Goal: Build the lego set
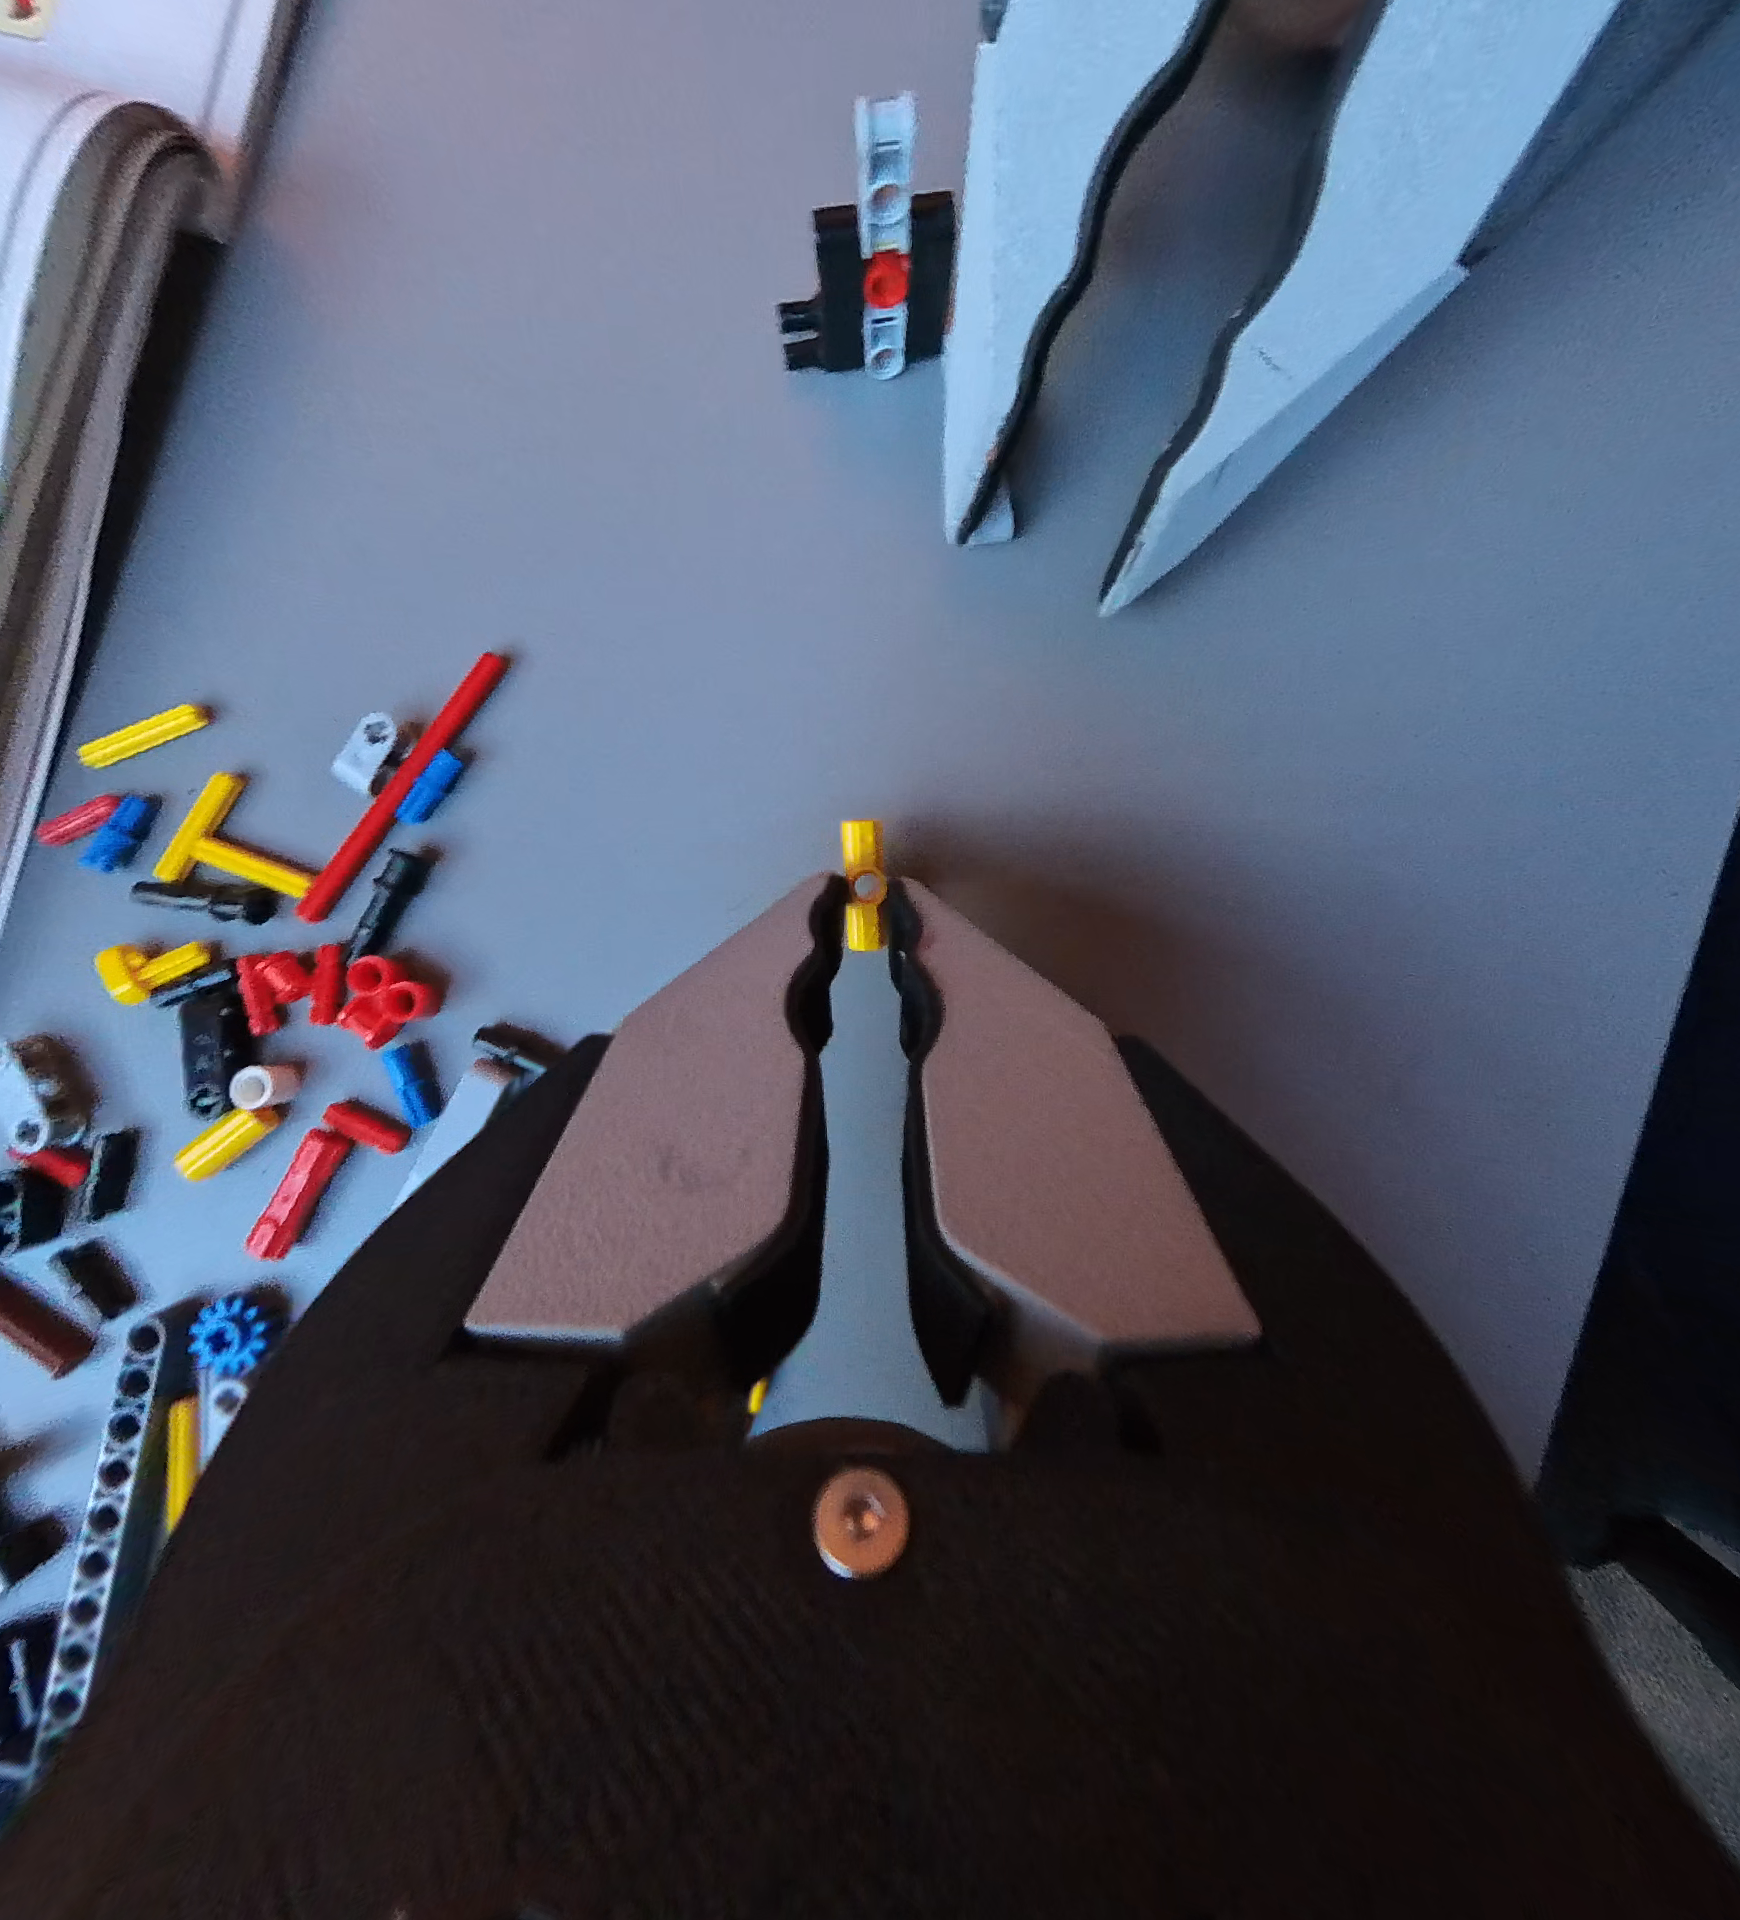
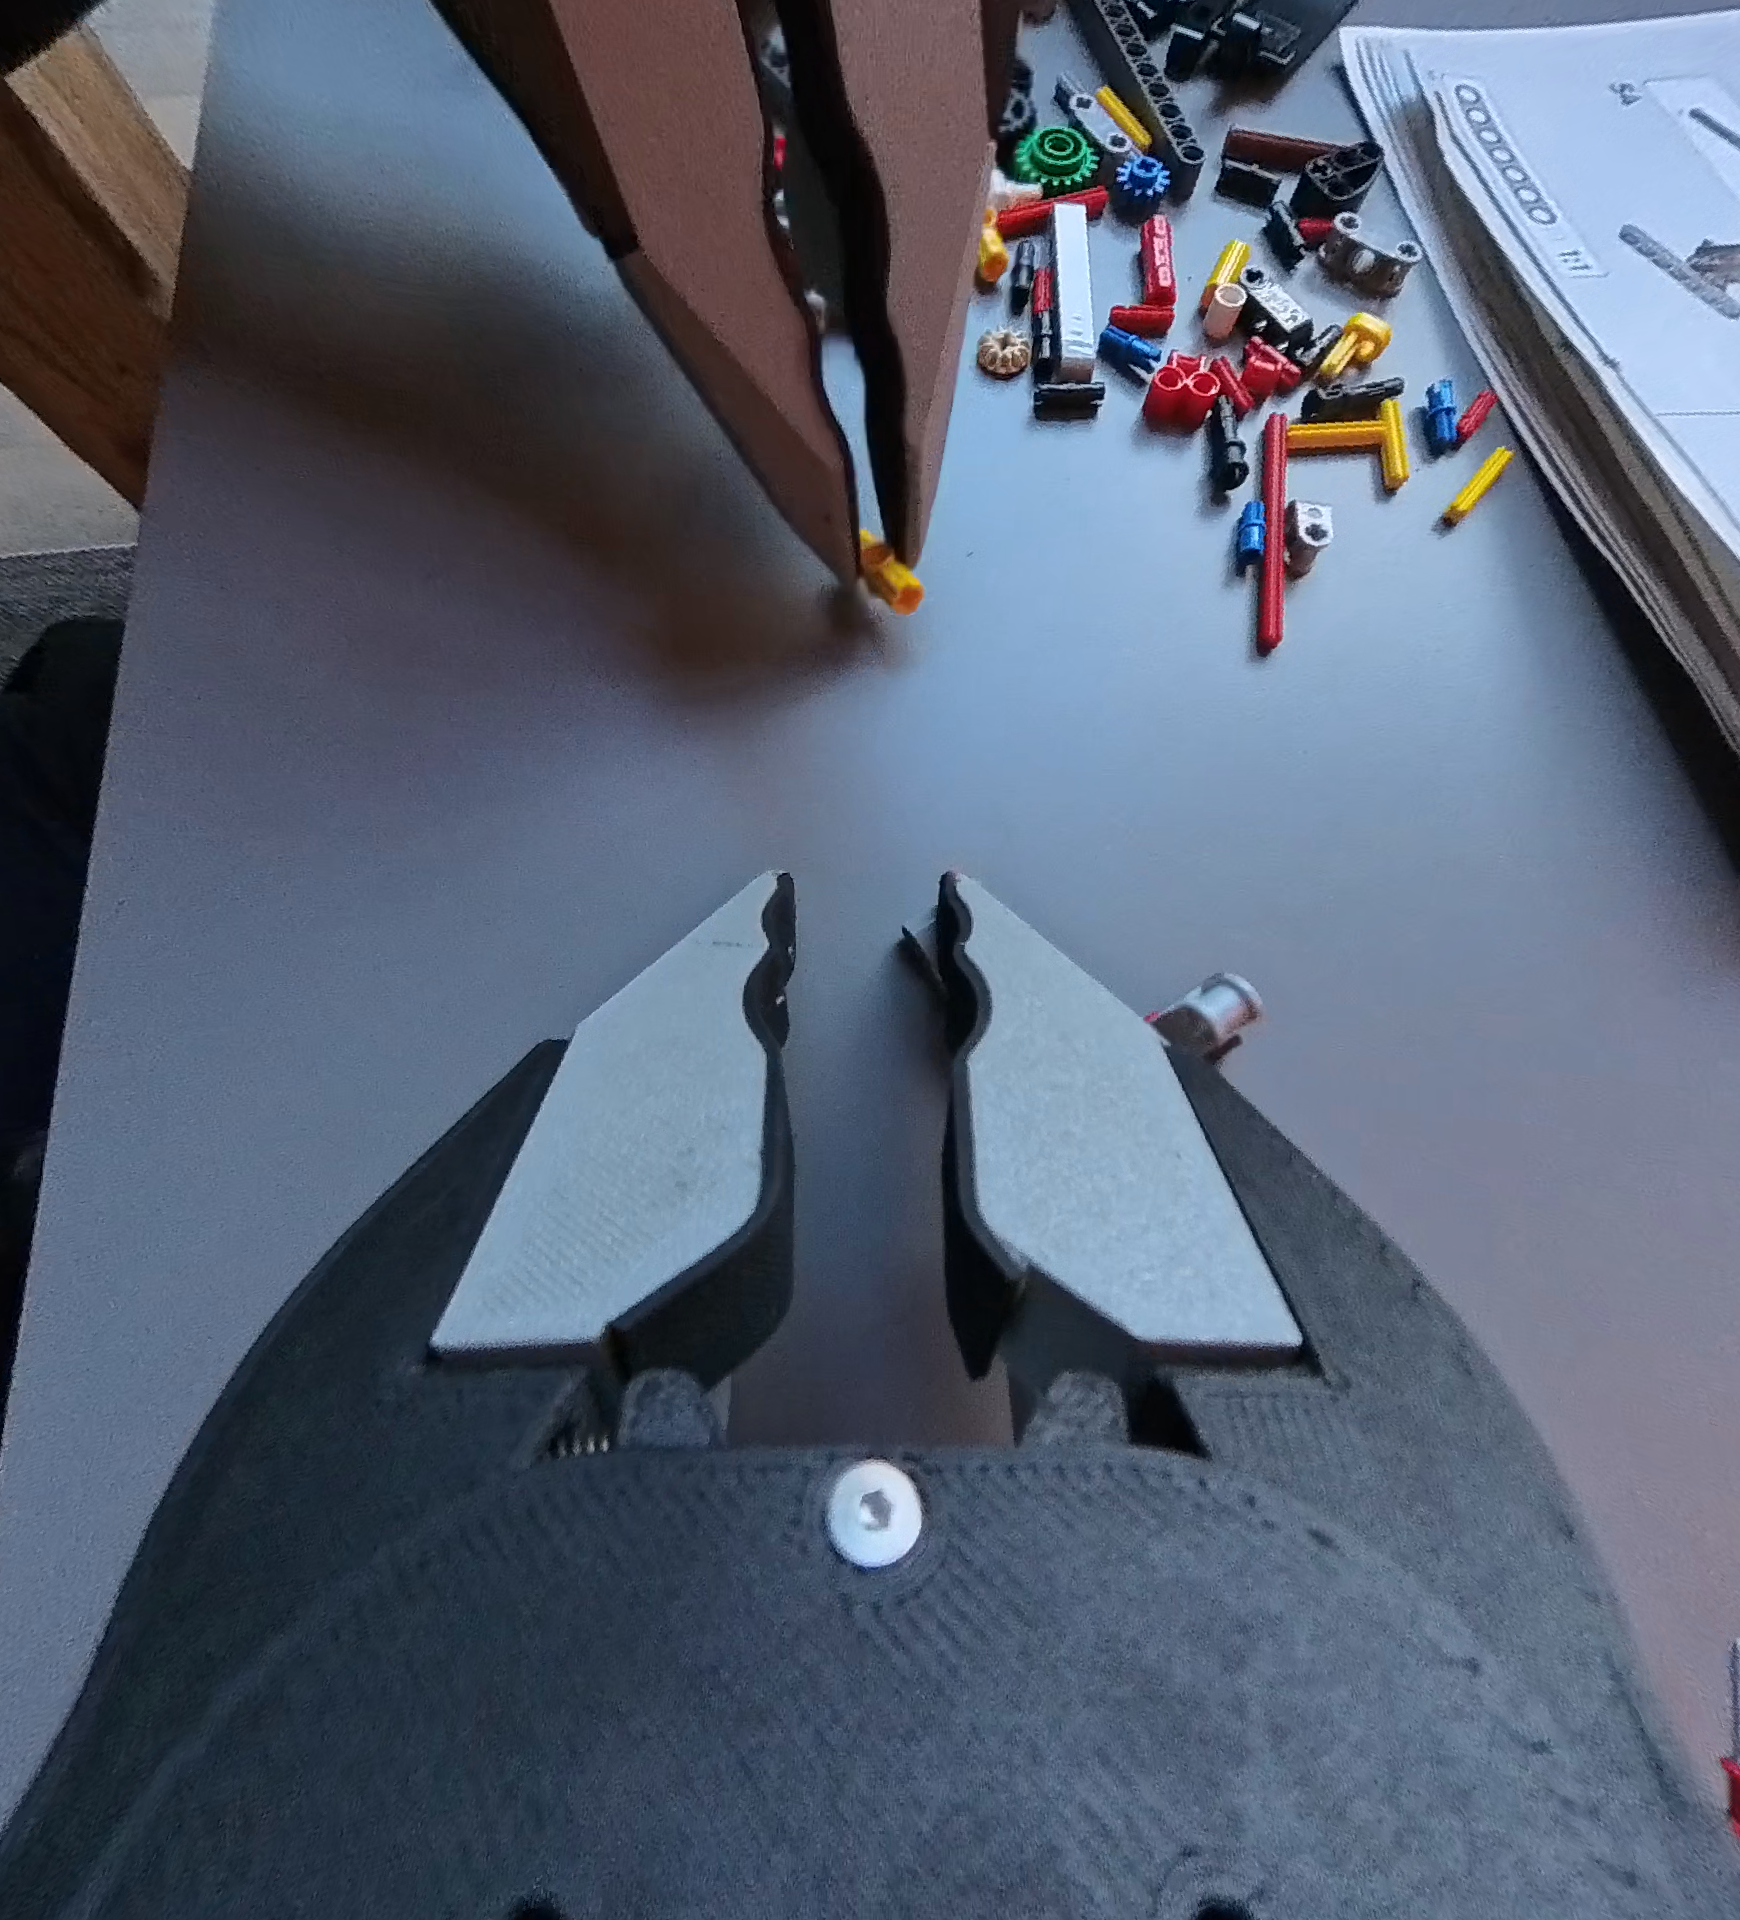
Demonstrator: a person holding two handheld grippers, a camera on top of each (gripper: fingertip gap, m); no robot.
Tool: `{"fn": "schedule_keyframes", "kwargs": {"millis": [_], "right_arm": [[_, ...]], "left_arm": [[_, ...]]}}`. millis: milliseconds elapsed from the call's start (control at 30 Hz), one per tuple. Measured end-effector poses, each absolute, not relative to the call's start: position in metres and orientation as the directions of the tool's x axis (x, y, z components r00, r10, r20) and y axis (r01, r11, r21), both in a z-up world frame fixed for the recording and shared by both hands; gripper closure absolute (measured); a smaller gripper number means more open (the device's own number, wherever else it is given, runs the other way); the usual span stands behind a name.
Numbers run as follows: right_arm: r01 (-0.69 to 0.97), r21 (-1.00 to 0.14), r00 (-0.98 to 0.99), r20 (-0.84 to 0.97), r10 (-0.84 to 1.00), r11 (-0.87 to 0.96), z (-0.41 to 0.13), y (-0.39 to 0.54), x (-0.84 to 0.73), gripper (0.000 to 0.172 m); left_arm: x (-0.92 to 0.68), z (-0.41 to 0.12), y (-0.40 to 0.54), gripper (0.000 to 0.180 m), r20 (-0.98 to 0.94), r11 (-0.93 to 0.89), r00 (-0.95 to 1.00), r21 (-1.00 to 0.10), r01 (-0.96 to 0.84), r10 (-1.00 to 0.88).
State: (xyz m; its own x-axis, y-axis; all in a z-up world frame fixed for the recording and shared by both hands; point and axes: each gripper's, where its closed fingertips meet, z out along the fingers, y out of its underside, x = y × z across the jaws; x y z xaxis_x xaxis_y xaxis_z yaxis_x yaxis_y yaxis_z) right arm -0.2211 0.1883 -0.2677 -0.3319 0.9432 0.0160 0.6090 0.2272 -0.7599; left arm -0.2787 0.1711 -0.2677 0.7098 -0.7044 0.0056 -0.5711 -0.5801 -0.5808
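Note:
My left gripper [image 1: 864, 883] is shut on a small yellow connector [image 1: 859, 844] with a round hole in its middle, pinched at the very fingertips. The right wrist view shows this gripper [image 2: 881, 566] holding the connector [image 2: 895, 582] low over the grey table [image 1: 637, 520]. My right gripper [image 2: 866, 883] is open with nothing between its pads. It also shows in the left wrist view [image 1: 1048, 566], standing beside a small black and grey assembly [image 1: 881, 281] with a red pin.
A pile of loose red, yellow, blue, black and grey building pieces [image 1: 274, 987] lies left of my left gripper and shows in the right wrist view [image 2: 1240, 343]. An open printed booklet [image 2: 1624, 260] lies beyond the pile. A wooden edge [image 2: 66, 260] is at the far left. Left tips to right tips: about 7 cm.

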Motion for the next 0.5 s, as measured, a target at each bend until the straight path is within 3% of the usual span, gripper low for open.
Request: {"fn": "schedule_keyframes", "kwargs": {"millis": [267,500], "right_arm": [[0.615,-0.752,-0.425,-0.063,0.903,0.237,-0.265,0.189,-0.196,0.157],[0.487,-0.863,-0.414,-0.095,0.905,0.132,-0.230,0.196,-0.200,0.157]], "left_arm": [[-0.263,-0.273,0.180,0.175,0.004,-0.560,0.704,-0.609,-0.562,-0.711],[-0.260,-0.273,0.186,0.172,0.033,-0.557,0.719,-0.657,-0.508,-0.695]]}}
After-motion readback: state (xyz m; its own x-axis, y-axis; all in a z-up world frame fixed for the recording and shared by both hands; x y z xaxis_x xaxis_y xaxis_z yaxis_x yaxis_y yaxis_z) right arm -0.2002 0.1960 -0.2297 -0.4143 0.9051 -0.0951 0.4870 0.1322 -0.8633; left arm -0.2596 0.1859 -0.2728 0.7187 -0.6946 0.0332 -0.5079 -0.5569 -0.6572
